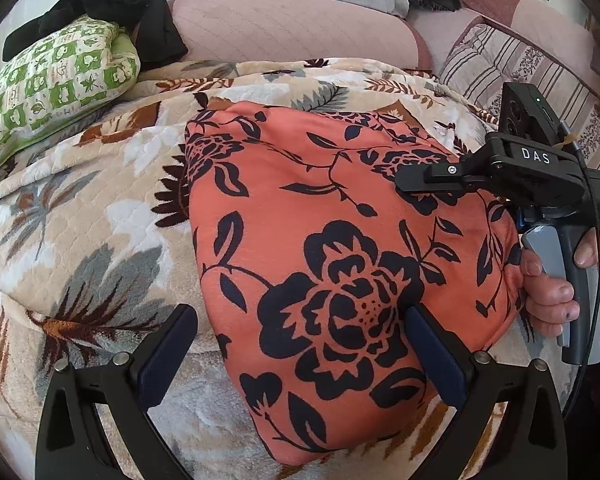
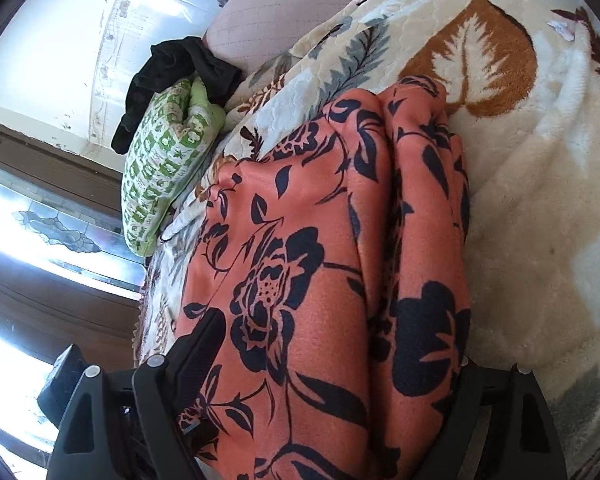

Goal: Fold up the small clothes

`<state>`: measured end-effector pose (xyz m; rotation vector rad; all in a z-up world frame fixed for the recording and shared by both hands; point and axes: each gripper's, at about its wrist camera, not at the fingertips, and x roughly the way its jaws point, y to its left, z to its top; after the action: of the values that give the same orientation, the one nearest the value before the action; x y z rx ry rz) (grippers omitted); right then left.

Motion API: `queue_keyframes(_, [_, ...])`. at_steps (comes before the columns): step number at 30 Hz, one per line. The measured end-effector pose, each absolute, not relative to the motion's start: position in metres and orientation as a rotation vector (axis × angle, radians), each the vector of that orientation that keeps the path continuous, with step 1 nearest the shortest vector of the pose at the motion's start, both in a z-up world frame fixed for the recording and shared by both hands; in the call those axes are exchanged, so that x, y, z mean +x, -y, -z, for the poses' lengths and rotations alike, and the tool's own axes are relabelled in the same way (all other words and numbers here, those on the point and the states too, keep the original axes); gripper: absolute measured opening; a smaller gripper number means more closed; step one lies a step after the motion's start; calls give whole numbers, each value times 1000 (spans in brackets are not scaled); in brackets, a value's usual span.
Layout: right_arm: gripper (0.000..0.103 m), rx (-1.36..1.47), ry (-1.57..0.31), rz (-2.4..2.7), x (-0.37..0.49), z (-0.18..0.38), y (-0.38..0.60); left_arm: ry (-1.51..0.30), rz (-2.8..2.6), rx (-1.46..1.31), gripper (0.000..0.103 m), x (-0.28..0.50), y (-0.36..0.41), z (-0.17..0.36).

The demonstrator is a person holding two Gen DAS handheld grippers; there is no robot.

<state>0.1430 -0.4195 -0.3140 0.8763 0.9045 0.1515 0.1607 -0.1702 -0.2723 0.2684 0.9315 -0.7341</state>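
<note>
My left gripper [image 1: 300, 340] open, folded orange flowered cloth [image 1: 340, 240] under right finger. My right gripper [image 2: 332, 392] wide open, cloth bulging between fingers. Blanket [image 1: 100, 208] underneath.

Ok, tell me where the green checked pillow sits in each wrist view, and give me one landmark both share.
Left wrist view: the green checked pillow lies upper left, on the leaf-print blanket.
Right wrist view: it stands left of centre, beside the orange floral garment.
Shared landmark: the black clothing heaped on the pillow's far end.
</note>
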Motion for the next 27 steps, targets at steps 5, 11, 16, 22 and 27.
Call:
queue_keyframes(5, [73, 852, -913, -125, 140, 315, 419, -924, 730, 283, 103, 158, 172, 271])
queue_keyframes(11, [70, 818, -919, -108, 139, 316, 417, -924, 731, 294, 103, 156, 176, 270])
queue_keyframes(16, [70, 810, -920, -107, 140, 315, 416, -919, 743, 303, 103, 153, 177, 265])
queue_keyframes(22, [70, 804, -918, -106, 141, 315, 415, -908, 732, 305, 103, 151, 176, 259])
queue_keyframes(27, [70, 801, -913, -107, 140, 315, 415, -902, 725, 270, 103, 152, 173, 251])
